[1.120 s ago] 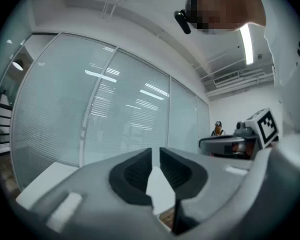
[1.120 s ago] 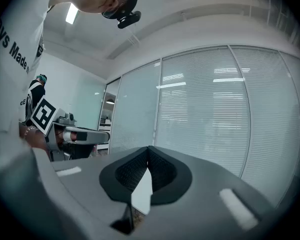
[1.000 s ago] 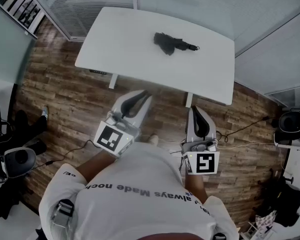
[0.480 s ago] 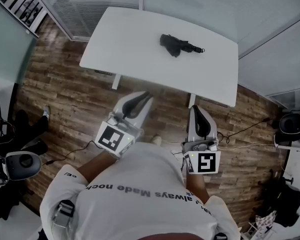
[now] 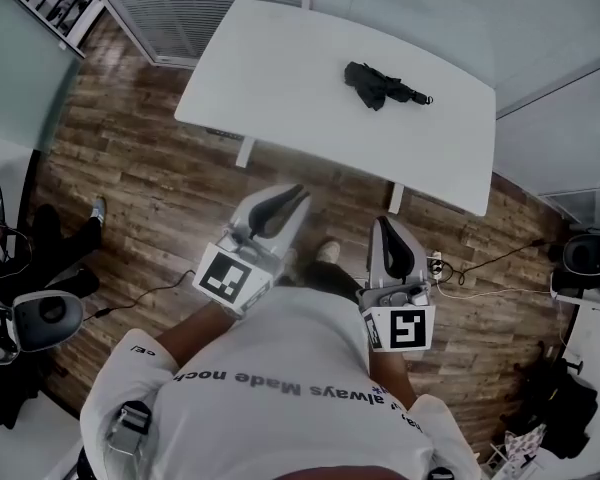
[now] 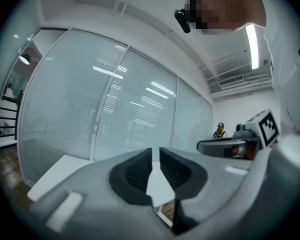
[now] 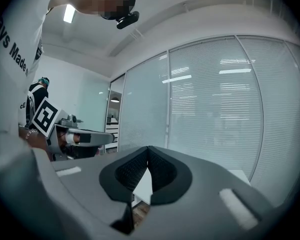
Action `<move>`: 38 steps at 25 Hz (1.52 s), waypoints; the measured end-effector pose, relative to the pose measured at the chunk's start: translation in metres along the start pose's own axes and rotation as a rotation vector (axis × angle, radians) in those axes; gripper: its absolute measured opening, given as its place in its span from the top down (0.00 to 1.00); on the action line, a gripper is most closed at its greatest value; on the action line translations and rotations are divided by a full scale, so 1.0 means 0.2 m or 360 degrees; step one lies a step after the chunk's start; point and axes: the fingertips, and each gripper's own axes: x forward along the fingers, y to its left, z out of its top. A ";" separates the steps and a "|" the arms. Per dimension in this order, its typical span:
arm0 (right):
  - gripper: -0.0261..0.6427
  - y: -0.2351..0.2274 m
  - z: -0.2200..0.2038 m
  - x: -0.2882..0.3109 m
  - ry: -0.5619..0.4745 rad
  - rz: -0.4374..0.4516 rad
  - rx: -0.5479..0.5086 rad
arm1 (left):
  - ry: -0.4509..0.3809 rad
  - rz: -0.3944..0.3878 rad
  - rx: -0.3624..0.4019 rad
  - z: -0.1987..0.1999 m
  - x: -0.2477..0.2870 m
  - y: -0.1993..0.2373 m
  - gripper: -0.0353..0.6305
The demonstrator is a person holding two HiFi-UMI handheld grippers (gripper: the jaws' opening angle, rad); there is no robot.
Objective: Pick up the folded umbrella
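I'd bring both tools in over the near edge of the white table [image 5: 280,68] and spread one wide before lowering it, then take the folded umbrella [image 5: 385,85] across its bundled canopy rather than its thin handle end. The right gripper [image 5: 383,223] is closed tight on nothing, and the left gripper [image 5: 298,190] shows only a narrow slit between its pads, also empty. The umbrella lies on the table in the upper right of the head view, well apart from both grippers, which hang lower in the frame over the wooden floor [image 5: 130,188].
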 end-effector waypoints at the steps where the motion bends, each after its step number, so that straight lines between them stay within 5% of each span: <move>1: 0.96 0.00 0.00 0.01 0.0002 0.0001 -0.0001 | 0.0006 0.0003 -0.0002 -0.01 0.00 0.01 0.87; 10: 0.96 -0.21 0.03 0.10 -0.0051 -0.0053 -0.0016 | -0.0029 -0.0042 0.0029 0.03 0.22 0.02 0.87; 27: 0.96 -1.21 0.04 0.20 -0.0099 -0.0154 0.0029 | 0.0027 -0.0092 0.0086 0.07 1.17 -0.14 0.88; 38: 0.96 -1.55 -0.01 0.23 -0.0084 -0.0115 0.0032 | 0.0026 -0.0031 0.0064 0.05 1.48 -0.19 0.88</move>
